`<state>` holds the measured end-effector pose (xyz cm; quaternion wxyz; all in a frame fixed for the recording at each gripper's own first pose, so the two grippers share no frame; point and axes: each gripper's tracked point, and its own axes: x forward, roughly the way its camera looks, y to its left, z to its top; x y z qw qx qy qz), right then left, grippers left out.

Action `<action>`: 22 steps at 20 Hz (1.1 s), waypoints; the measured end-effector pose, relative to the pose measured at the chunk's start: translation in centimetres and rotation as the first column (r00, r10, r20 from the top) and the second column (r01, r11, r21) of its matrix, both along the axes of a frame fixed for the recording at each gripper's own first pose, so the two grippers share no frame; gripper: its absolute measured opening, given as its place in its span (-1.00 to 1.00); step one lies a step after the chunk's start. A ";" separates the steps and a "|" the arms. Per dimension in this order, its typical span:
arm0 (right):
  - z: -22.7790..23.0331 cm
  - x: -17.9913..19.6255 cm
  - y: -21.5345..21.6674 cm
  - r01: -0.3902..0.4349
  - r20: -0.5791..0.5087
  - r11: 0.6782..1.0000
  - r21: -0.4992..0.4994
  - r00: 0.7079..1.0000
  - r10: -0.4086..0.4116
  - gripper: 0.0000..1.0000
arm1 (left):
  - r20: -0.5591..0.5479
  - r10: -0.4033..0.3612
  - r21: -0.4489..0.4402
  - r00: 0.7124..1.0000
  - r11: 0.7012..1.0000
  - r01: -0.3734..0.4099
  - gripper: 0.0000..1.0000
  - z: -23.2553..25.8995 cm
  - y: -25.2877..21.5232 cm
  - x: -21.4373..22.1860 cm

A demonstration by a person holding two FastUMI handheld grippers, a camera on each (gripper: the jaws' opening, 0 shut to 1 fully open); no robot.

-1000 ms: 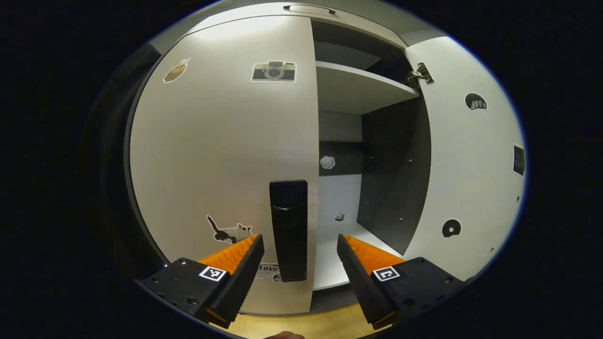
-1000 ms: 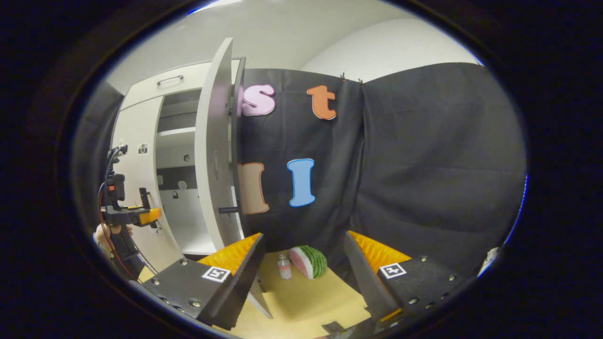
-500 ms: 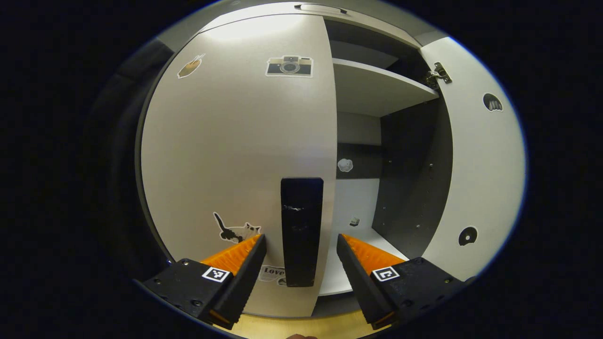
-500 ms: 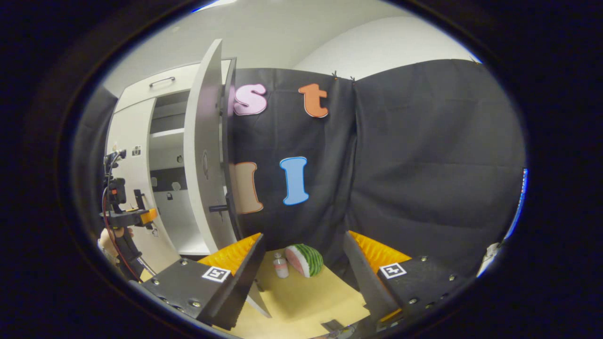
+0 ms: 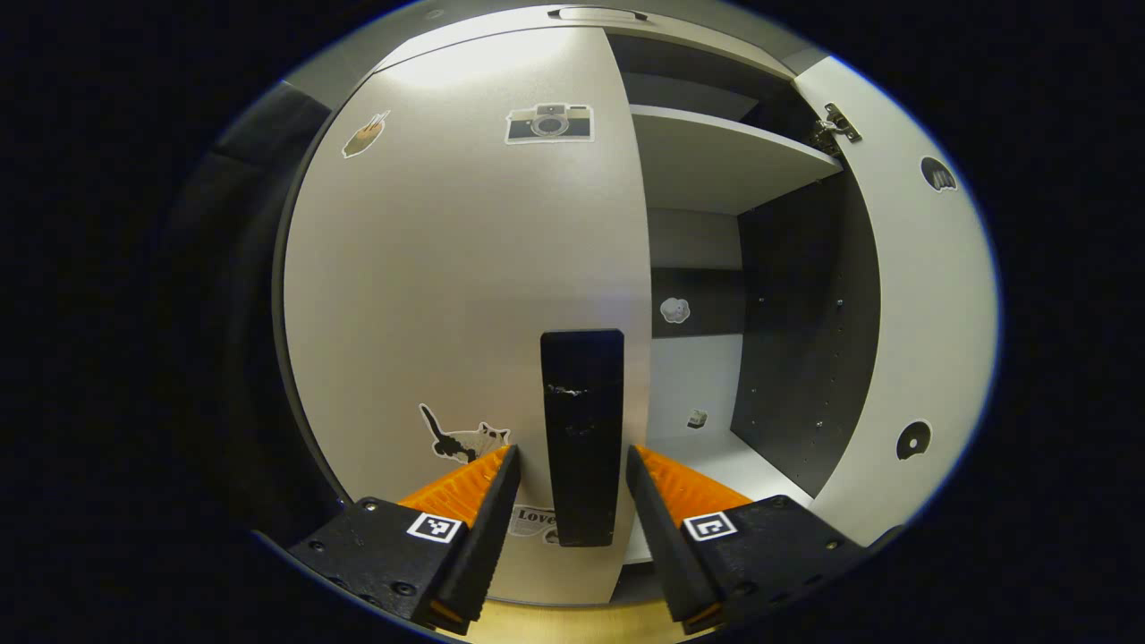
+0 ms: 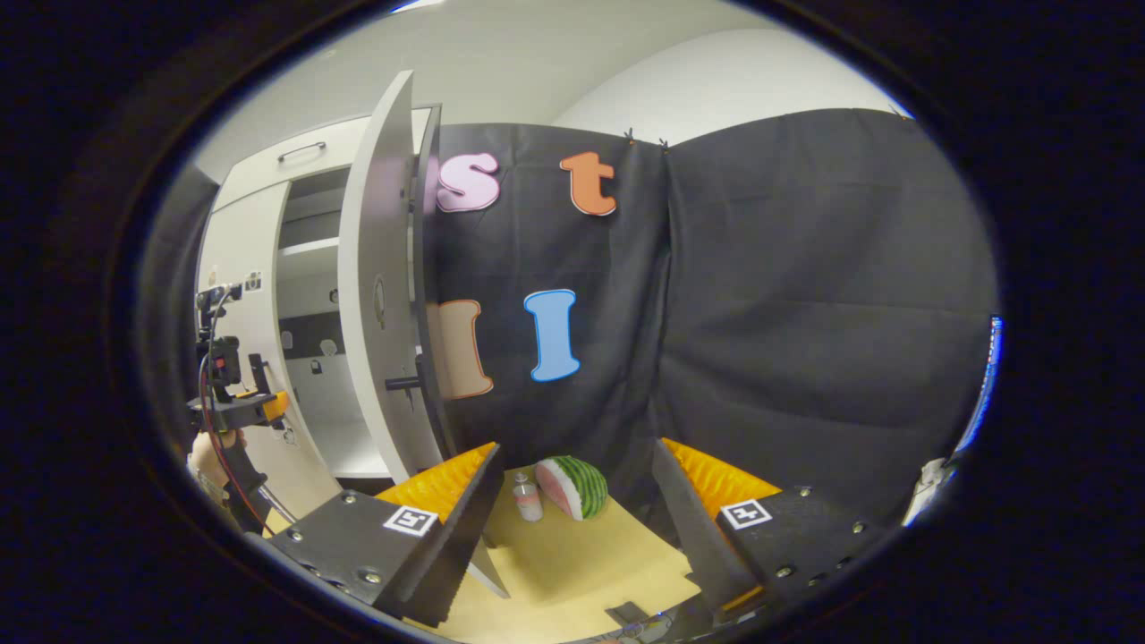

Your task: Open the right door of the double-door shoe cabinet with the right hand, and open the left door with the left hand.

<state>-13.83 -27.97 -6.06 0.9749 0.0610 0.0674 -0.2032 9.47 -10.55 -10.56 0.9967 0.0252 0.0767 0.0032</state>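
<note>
The left door's handle (image 5: 581, 436) stands between the left gripper (image 5: 567, 467) fingers (parted, not touching).

In the left gripper view the left door (image 5: 465, 295) fills centre-left, its handle (image 5: 581, 438) low centre; shelves (image 5: 725, 161) and the right door (image 5: 930, 295) lie right.

The pale grey left door (image 5: 465, 268) carries a black handle (image 5: 581, 438); the watermelon slice (image 6: 577, 486) is green-striped.
</note>
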 end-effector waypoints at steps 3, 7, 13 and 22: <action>-0.1 -0.2 -0.1 -0.004 0.001 1.000 0.010 1.000 0.004 0.98 | -0.011 -0.047 -0.073 0.999 0.996 0.046 0.04 -0.5 -1.0 -0.2; -0.2 -0.4 0.1 -0.014 0.000 1.000 0.014 1.000 0.014 0.98 | -0.016 -0.061 -0.065 0.998 0.996 0.060 -0.34 -0.6 -0.9 -0.2; -0.4 -0.8 0.1 -0.017 -0.006 1.000 0.021 1.000 0.017 0.98 | -0.017 -0.082 -0.075 0.996 0.994 0.080 -0.43 -0.6 -0.9 -0.6; -0.8 0.8 1.0 -0.048 -0.012 0.998 0.035 0.999 0.049 0.98 | -0.013 -0.130 -0.081 0.991 0.988 0.128 -0.46 -0.5 -0.7 -2.3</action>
